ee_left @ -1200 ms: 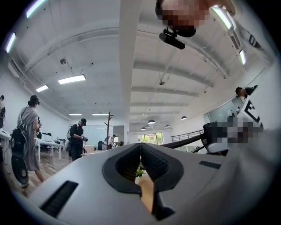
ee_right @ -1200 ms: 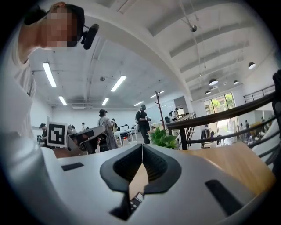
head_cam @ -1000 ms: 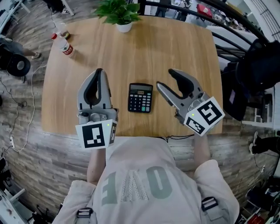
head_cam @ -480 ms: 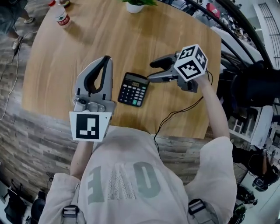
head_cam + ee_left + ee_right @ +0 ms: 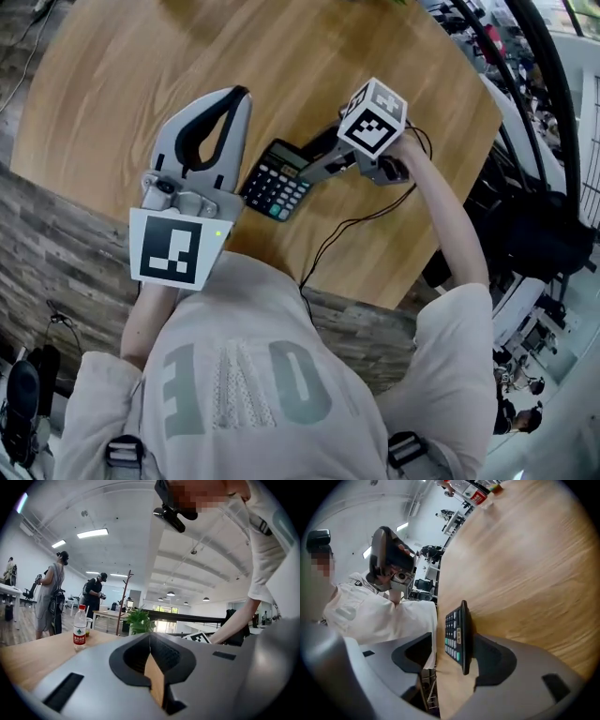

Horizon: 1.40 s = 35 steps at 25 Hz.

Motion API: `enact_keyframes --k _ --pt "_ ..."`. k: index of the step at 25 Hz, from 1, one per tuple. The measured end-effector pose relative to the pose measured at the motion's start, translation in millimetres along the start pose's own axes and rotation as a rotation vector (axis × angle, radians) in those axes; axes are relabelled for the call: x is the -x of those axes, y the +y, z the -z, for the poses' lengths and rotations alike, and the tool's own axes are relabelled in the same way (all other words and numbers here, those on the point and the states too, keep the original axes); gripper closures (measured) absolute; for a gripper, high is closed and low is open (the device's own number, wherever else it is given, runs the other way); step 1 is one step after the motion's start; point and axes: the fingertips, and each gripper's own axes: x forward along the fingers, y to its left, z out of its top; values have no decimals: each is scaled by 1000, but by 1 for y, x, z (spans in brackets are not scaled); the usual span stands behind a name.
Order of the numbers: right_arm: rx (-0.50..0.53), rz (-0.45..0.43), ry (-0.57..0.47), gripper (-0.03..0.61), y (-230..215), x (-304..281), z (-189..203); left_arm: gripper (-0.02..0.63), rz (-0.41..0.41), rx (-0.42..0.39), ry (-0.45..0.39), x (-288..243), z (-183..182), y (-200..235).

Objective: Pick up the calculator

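A black calculator (image 5: 274, 183) lies flat on the round wooden table (image 5: 309, 56). My right gripper (image 5: 302, 159) has come in low from the calculator's right, its marker cube (image 5: 375, 117) facing up. In the right gripper view the calculator (image 5: 457, 634) stands between the wide-apart jaws of the right gripper (image 5: 454, 641). One jaw is against its back and the other stands clear of the keys. My left gripper (image 5: 239, 94) hovers to the left of the calculator with its tips together and nothing in it. The left gripper view shows those tips (image 5: 150, 639) meeting.
A black cable (image 5: 347, 234) runs from the right gripper across the table toward the near edge. In the left gripper view a water bottle (image 5: 80, 625) and a potted plant (image 5: 140, 620) stand on the far side of the table, with people behind them.
My right gripper has turned over and dropped to the table, and its jaws now straddle the calculator's right edge. The left gripper has sunk a little and stays beside the calculator.
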Motion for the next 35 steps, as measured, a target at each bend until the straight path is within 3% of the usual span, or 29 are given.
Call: enact_keyframes --k 5,12,14,19,27,35 --pt "12 -72 68 301 -7 -14 -9 604 -2 -27 38 -12 15 5" --pt "13 -111 143 302 -4 -29 -10 604 5 3 72 -21 29 7" --pt "23 -99 158 321 -4 -32 -9 604 7 1 70 -21 29 7" --pt "81 -26 213 453 -14 -37 -4 604 2 18 73 -20 32 11" --pt "53 -23 205 466 -15 -35 -1 604 -27 31 59 -15 28 21" --pt "158 31 224 475 -8 -32 -4 604 -20 9 43 -16 21 22"
